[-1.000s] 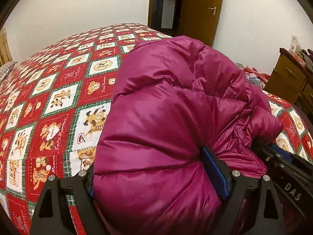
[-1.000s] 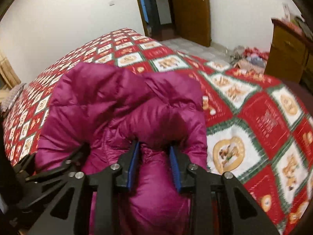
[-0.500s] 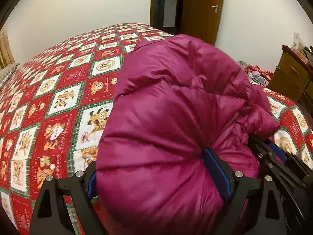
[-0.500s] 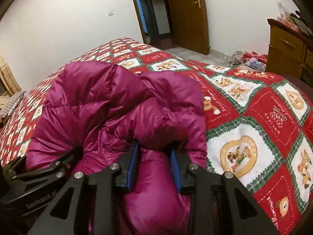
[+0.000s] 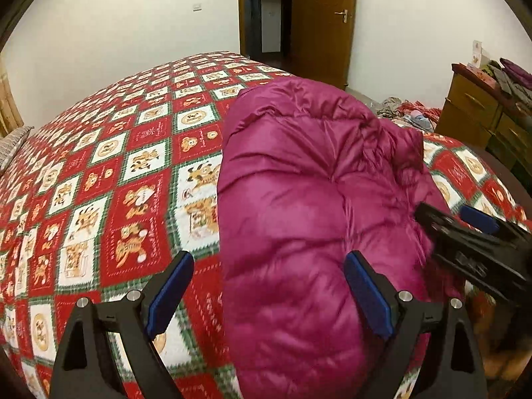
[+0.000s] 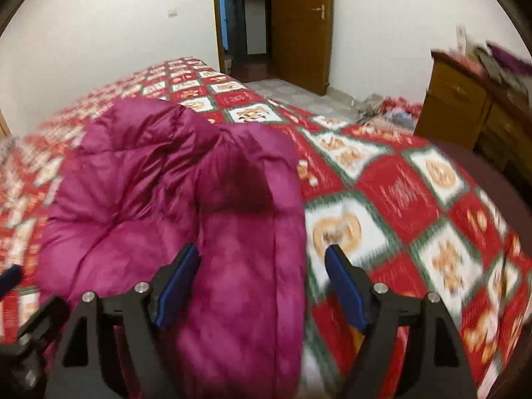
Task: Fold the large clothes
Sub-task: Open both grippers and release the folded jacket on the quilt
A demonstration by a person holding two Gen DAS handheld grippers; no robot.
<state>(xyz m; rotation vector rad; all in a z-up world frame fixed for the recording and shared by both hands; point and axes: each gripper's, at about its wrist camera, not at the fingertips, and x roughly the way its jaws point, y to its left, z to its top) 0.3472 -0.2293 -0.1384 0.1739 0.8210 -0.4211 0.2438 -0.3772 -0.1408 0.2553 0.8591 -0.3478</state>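
- Both tools were pinching the coat (image 5: 309, 219) a moment ago; now both have let go.
- The left tool (image 5: 269, 296) is wide open over the coat's near end.
- The right tool (image 6: 262, 286) is wide open too.
- The coat lies bunched on the bed (image 5: 99, 173), so this fold looks done.

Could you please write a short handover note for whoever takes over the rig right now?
Left gripper: open, holding nothing, fingers either side of the jacket's near left edge.
Right gripper: open, holding nothing, over its near right edge.
The magenta puffer jacket lies folded in a bundle on the patterned bedspread, near the bed's front edge.
Done: jacket folded and set down.
Left: perhaps tidy the bundle; any further garments are not identifiable.
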